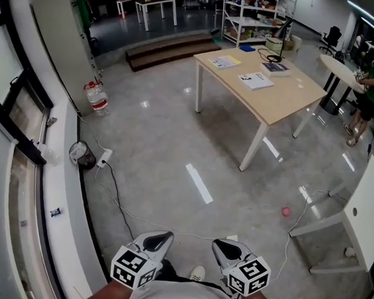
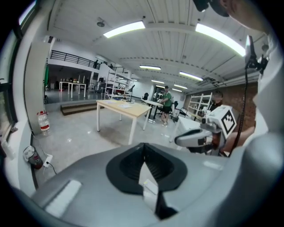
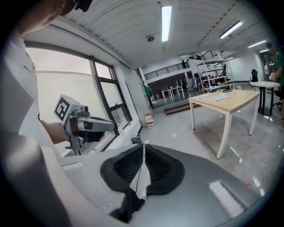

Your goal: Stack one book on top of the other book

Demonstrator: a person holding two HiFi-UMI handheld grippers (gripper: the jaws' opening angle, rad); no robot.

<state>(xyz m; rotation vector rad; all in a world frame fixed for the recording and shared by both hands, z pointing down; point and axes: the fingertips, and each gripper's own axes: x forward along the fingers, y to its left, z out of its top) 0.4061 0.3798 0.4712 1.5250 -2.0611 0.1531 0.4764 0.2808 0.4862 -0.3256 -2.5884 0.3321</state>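
In the head view a light wooden table (image 1: pixel 286 98) stands far ahead, well out of reach. On it lie a white book (image 1: pixel 255 81), a dark book (image 1: pixel 275 69) and a pale booklet (image 1: pixel 224 62). My left gripper (image 1: pixel 161 238) and right gripper (image 1: pixel 222 246) are held close to my body at the bottom of that view, side by side above the floor. Both are shut with nothing between the jaws. The left gripper view shows its shut jaws, the right gripper (image 2: pixel 199 137) beside it and the table (image 2: pixel 122 106) in the distance. In the right gripper view the left gripper (image 3: pixel 88 124) shows.
A water bottle (image 1: pixel 97 98), a small pot (image 1: pixel 81 154) and a power strip with a trailing cable (image 1: pixel 117 192) lie along the left wall. A pink ball (image 1: pixel 285 211) sits on the floor. A white table (image 1: pixel 367 216) stands at right; a person in green (image 1: pixel 370 82) stands beyond.
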